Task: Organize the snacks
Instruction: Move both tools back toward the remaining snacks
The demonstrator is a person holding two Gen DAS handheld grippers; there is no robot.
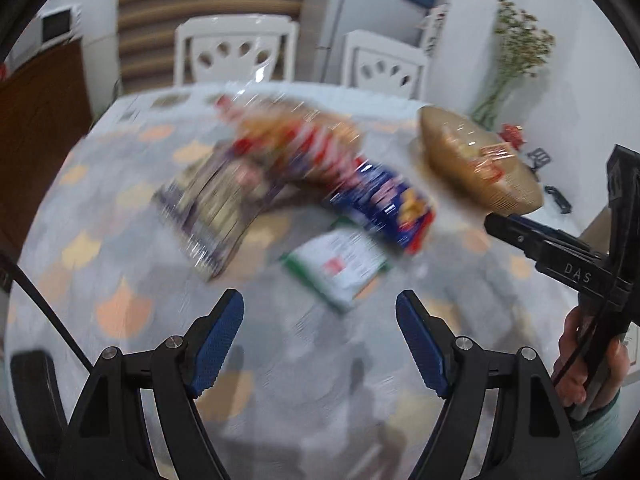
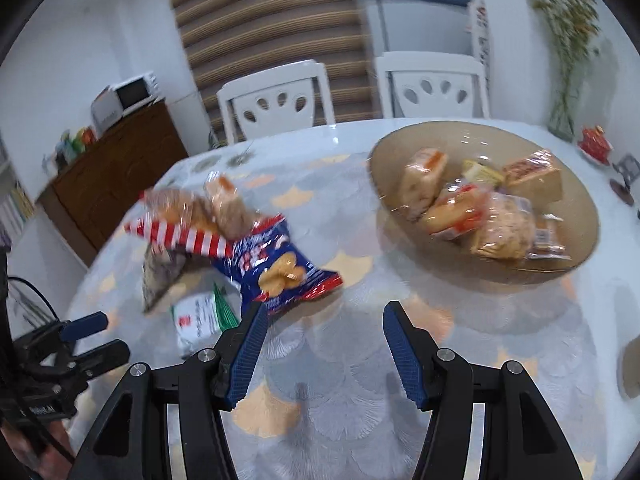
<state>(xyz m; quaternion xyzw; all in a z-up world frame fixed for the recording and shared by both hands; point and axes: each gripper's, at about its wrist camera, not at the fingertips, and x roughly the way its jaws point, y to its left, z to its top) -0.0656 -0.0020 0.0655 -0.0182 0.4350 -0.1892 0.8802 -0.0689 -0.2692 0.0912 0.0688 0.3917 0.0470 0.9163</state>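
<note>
Table [image 2: 500,360]: it carries everything; you work over its patterned cloth, and the near part in front of both claws is bare.
Bowl [image 2: 576,256]: the wide tan bowl stands on the right side, well apart from the loose pile. Several wrapped snacks lie inside already, so I judge this is where you bring the others. Its near half has free room; aim there.
Pile [image 2: 208,224]: the loose snacks lie left of centre, some leaning on others. Take from the outside first, so you do not pull the stack down.
Blue bag [image 2: 276,272]: it is the nearest to your right claw, and its red crimped end points toward the bowl. Grip this flat end and not the puffed middle, because the film may slip and the biscuits may break.
White packet [image 2: 196,320]: it lies flat on the cloth, just beside the blue bag. It suits the left claw; slide one finger under the edge.
Right claw [image 2: 322,350]: spread wide, it holds nothing, low above the cloth.
Left claw [image 1: 320,346]: also wide apart and without load. Its view is much blurred, so slow down before you close.
</note>
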